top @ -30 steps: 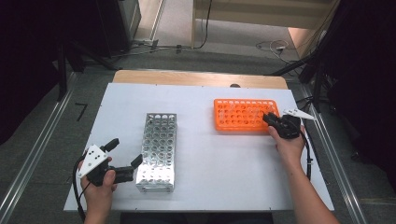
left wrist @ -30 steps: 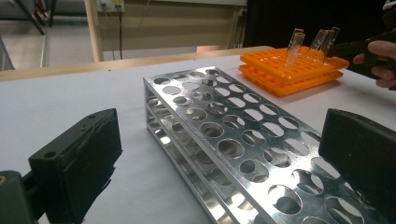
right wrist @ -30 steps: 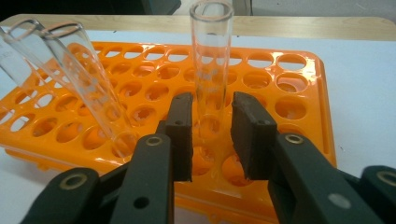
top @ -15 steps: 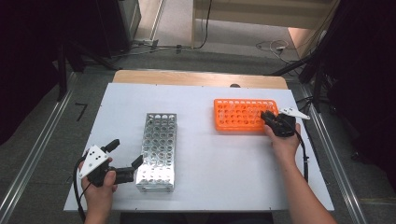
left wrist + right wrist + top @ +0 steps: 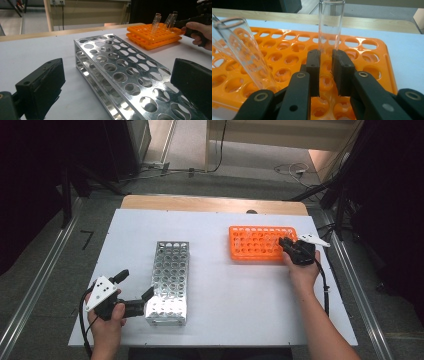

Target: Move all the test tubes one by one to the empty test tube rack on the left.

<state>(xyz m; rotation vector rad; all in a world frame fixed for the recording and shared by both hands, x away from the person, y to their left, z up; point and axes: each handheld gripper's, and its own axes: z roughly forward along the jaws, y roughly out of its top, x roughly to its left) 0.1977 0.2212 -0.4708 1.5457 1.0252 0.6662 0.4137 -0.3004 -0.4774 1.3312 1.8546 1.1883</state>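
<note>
An orange tube rack (image 5: 255, 242) lies at the table's far right. My right gripper (image 5: 325, 72) is at its right end, and its jaws have just closed on an upright glass test tube (image 5: 331, 27) that stands in the rack (image 5: 287, 57). A second glass tube (image 5: 242, 50) leans in the rack to the left of it. A silver metal rack (image 5: 170, 280) with empty holes lies left of centre. My left gripper (image 5: 136, 284) sits open beside its near left corner, with its jaws spread on either side of that rack's end (image 5: 120, 70).
The white table (image 5: 240, 285) has bare surface between the two racks and in front of the orange one. A wooden strip (image 5: 210, 204) runs along the far edge. Metal rails flank the table on both sides.
The right gripper has shifted slightly left over the orange rack's right end and its jaws have closed on the upright tube. The left hand has stayed still.
</note>
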